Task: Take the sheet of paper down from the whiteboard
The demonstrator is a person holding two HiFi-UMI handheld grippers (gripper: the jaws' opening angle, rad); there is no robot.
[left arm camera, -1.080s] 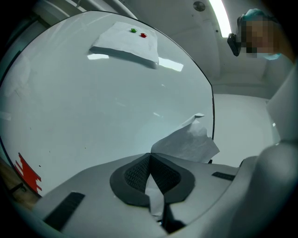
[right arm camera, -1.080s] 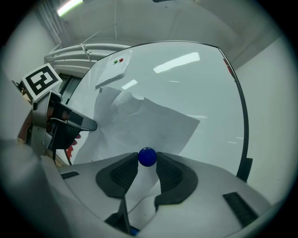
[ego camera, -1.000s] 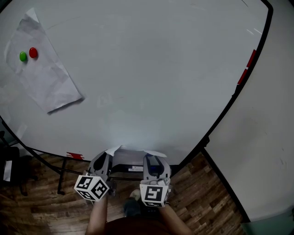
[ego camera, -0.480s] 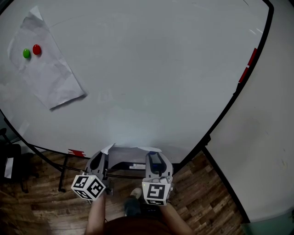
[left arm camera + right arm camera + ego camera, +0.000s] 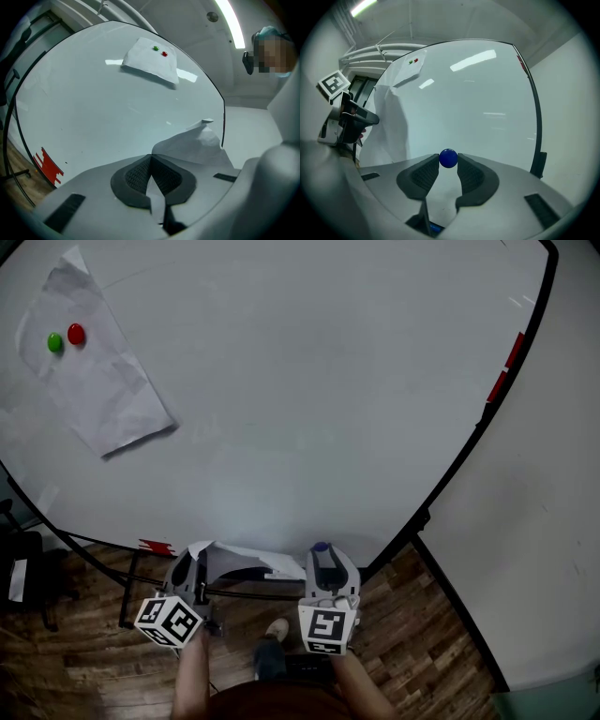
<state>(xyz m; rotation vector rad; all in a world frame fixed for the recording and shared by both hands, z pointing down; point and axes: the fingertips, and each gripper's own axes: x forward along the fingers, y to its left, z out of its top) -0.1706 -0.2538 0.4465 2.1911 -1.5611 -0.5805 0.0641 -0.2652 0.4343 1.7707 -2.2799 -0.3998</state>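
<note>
My left gripper is shut on the edge of a loose white sheet of paper, low in front of the whiteboard. In the left gripper view the sheet rises crumpled from between the closed pads of that gripper. My right gripper is shut on a small blue magnet, pinched at its tips as a ball. A second sheet hangs at the board's upper left under a green magnet and a red magnet.
The board's black frame curves down the right side, with red marks on it and a white wall beyond. Wooden floor lies below. A dark chair stands at the lower left.
My left gripper has moved left and a little toward me, drawing the sheet away from the right gripper. The blue magnet now shows at the right gripper's tips. The right gripper stayed put.
</note>
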